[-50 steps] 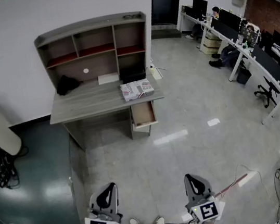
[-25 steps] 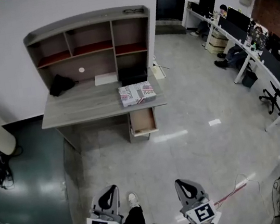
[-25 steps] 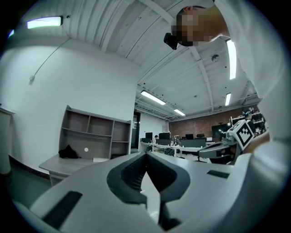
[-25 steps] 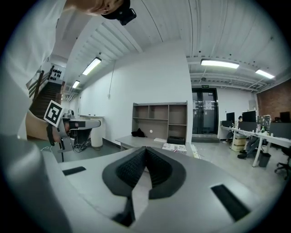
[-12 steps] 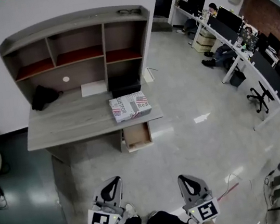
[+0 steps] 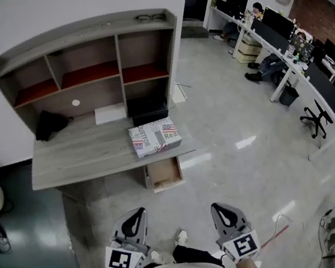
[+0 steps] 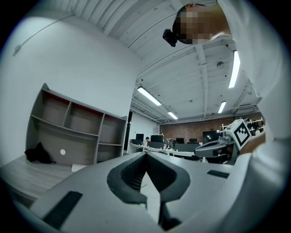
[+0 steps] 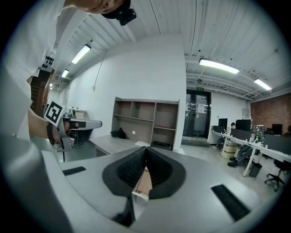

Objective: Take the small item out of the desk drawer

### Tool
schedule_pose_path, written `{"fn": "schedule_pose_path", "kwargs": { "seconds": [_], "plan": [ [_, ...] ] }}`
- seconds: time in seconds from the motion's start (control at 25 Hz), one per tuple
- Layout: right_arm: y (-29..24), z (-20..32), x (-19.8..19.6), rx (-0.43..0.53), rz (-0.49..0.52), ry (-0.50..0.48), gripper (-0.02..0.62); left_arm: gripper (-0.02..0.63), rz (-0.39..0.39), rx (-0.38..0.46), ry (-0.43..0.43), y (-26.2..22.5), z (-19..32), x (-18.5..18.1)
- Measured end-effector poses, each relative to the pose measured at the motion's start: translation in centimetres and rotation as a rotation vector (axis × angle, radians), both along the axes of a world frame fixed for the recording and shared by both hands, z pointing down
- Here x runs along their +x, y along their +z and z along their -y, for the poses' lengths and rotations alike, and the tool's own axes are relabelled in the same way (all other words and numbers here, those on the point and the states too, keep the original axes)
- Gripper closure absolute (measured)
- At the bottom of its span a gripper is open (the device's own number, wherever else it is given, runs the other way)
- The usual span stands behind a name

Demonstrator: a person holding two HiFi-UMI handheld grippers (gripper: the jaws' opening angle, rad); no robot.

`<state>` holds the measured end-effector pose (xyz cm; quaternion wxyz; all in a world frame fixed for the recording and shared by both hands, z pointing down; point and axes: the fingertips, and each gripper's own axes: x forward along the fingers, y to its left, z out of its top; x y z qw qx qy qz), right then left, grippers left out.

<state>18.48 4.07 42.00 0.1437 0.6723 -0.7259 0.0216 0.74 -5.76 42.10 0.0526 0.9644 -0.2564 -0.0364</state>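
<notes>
Closer now than a second ago, you face the table (image 6: pixel 77 158) with left hand-held gripper (image 6: pixel 137 214) and right hand-held gripper (image 6: pixel 220 209) both closed and empty; drawer (image 6: pixel 164 172) hangs open well ahead, small item unseen, retrieval not started.

A white cardboard box printed in red and blue (image 6: pixel 155 137) sits at the frame's centre. Up and left of it lie a flat white sheet (image 6: pixel 111 113) and a crumpled black bag (image 6: pixel 49 124). Long white office tables (image 6: pixel 288 59) with dark monitors (image 6: pixel 276 23) run along the upper right, with a black swivel chair (image 6: pixel 316 118) beside them. A thin red cable (image 6: pixel 276 233) lies on the floor at lower right.
</notes>
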Motion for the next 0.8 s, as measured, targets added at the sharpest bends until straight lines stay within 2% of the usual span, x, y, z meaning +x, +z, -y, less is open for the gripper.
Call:
{"fn": "schedule_pose_path", "kwargs": {
  "seconds": [0.16,0.48,0.8],
  "plan": [
    [0.4,3.6,1.3,-0.004,-0.026,-0.08,0.572,0.589,0.038,0.045,-0.048,-1.3,1.5,0.8],
    [5.7,9.2,3.5,-0.11,-0.029,-0.212,0.572,0.589,0.091,-0.031,-0.178,1.4,3.6,2.0],
    [11.7,12.1,4.5,-0.214,-0.052,-0.311,0.571,0.589,0.149,-0.058,-0.235,3.2,5.1,3.3]
  ]
}}
